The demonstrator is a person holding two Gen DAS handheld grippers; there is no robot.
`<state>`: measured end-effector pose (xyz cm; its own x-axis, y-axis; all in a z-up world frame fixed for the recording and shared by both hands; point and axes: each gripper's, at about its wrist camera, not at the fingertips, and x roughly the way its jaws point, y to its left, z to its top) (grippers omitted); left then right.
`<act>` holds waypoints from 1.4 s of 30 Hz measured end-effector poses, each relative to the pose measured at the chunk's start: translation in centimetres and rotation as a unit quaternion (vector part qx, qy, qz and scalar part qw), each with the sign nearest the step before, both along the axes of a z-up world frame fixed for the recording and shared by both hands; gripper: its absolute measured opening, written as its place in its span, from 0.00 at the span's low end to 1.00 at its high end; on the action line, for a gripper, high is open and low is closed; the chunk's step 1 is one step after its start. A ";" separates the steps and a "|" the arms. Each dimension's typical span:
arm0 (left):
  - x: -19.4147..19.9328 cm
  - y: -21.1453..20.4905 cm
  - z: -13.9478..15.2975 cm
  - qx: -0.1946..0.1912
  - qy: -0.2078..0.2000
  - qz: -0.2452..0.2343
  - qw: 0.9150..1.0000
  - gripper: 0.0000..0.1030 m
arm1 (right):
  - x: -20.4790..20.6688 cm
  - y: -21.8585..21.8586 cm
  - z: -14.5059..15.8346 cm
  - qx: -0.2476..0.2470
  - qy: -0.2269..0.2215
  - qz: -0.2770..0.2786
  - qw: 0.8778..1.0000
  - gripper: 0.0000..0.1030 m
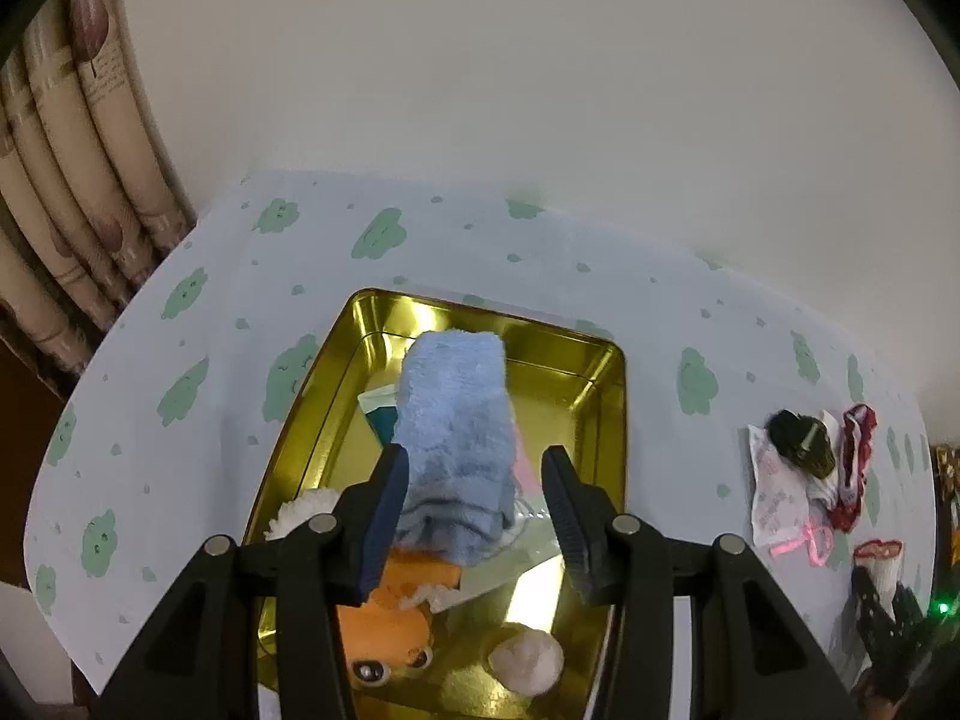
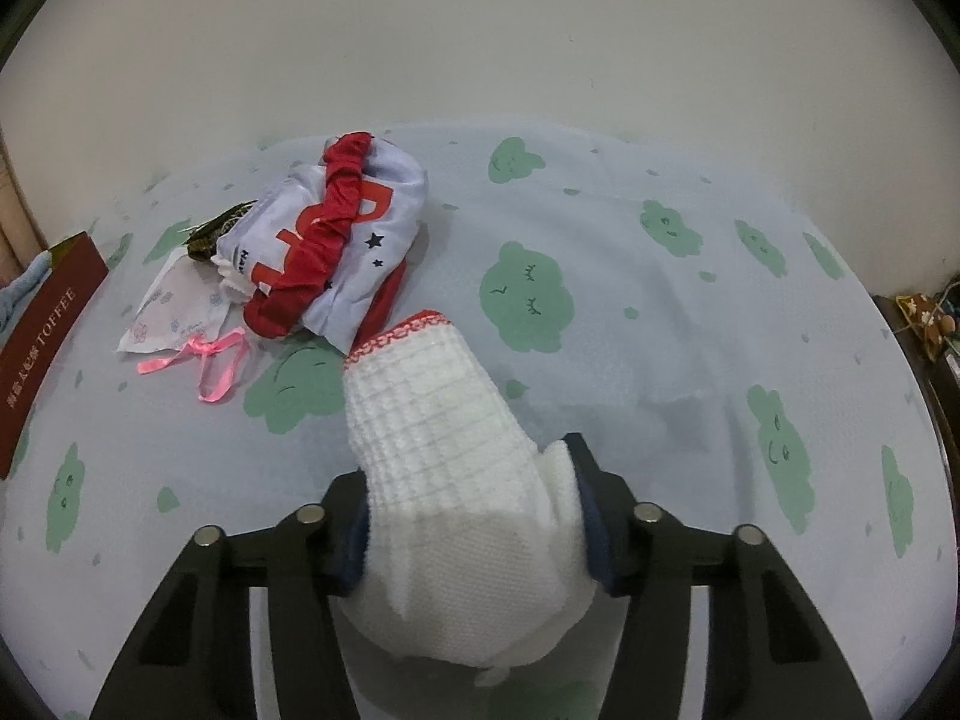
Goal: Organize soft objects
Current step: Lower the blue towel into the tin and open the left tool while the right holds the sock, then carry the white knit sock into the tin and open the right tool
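Plain pale wall point(image 1: 540, 90) behind cloud-print tablecloth point(image 1: 540, 252); curtain point(image 1: 72, 180) left.

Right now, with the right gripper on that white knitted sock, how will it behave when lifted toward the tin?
The white knitted sock probably flops: its red-trimmed cuff already leans unsupported past the right gripper. It looks light and bulges around the pads, so it likely compresses rather than slips.

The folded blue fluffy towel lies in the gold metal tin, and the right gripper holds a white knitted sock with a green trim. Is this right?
Not quite. The white knitted sock in the right gripper has a red trim, not green; the right wrist view shows it. The folded blue fluffy towel does lie in the gold metal tin.
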<state>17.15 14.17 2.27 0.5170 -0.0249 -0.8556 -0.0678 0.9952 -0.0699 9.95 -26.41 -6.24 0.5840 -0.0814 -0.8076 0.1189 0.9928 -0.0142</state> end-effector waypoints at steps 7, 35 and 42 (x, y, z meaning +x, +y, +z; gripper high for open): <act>-1.5 0.1 0.3 0.015 -0.006 -0.008 1.000 0.46 | -0.1 0.2 0.0 -0.008 -0.003 0.005 1.000 0.42; -7.7 11.2 -2.0 0.103 -0.061 0.114 0.986 0.46 | -0.5 0.2 0.1 -0.019 0.000 0.006 1.000 0.44; -8.8 11.2 -2.0 0.123 -0.080 0.106 0.983 0.46 | -0.3 0.5 0.2 -0.033 0.002 0.007 0.999 0.43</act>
<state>8.38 25.32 0.23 0.6161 0.2964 -0.7298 -0.2840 0.9478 0.1452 9.61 -25.88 -6.05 0.5828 -0.1268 -0.8027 0.1054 0.9912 -0.0800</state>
